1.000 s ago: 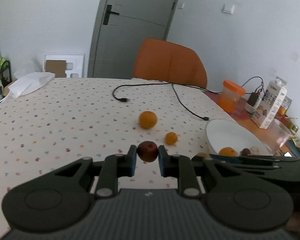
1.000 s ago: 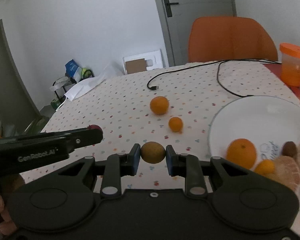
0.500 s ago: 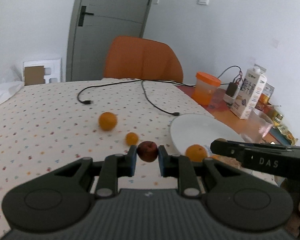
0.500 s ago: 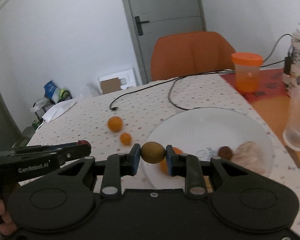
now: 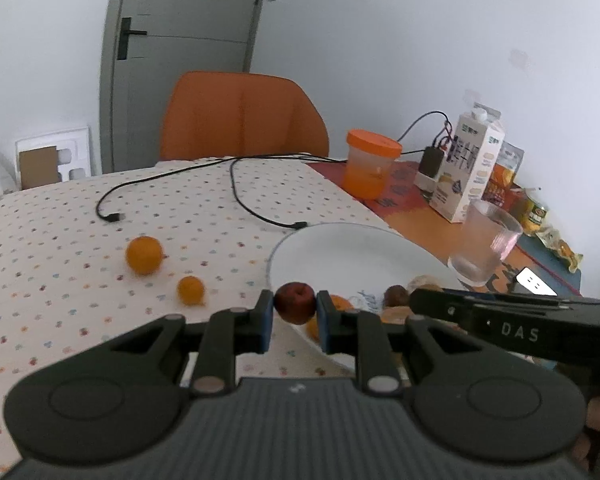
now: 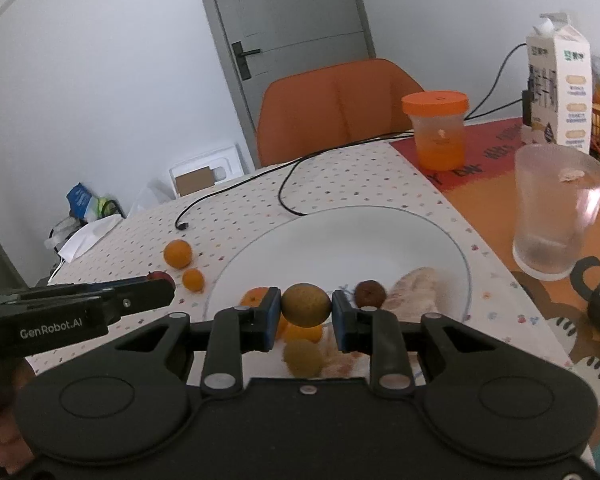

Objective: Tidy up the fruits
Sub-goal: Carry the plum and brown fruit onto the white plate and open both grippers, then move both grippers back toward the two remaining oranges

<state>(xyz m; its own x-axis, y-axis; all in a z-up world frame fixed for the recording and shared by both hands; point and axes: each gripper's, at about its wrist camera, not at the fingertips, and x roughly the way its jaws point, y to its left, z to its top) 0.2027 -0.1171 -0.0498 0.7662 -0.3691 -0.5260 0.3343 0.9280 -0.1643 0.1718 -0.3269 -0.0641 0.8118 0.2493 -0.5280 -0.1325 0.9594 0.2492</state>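
Note:
My left gripper point(image 5: 294, 309) is shut on a small dark red fruit point(image 5: 295, 302), held over the near left rim of the white plate point(image 5: 340, 256). My right gripper point(image 6: 306, 311) is shut on a yellow-green round fruit point(image 6: 306, 305) above the plate's point(image 6: 340, 240) near part. On the plate lie an orange point(image 6: 253, 296), another yellow-green fruit point(image 6: 303, 357), a brown fruit point(image 6: 369, 293) and a peeled piece point(image 6: 414, 288). A large orange point(image 5: 144, 254) and a small orange point(image 5: 191, 289) rest on the dotted tablecloth left of the plate.
A clear glass point(image 6: 556, 216) stands right of the plate, with an orange-lidded cup point(image 6: 438, 132) and a milk carton point(image 6: 558, 88) behind. A black cable point(image 5: 236, 188) crosses the cloth. An orange chair point(image 5: 242, 116) stands at the far edge.
Both grippers have swung right with their fruits, from over the dotted cloth to over the white plate. The plate and glass have come closer in both views.

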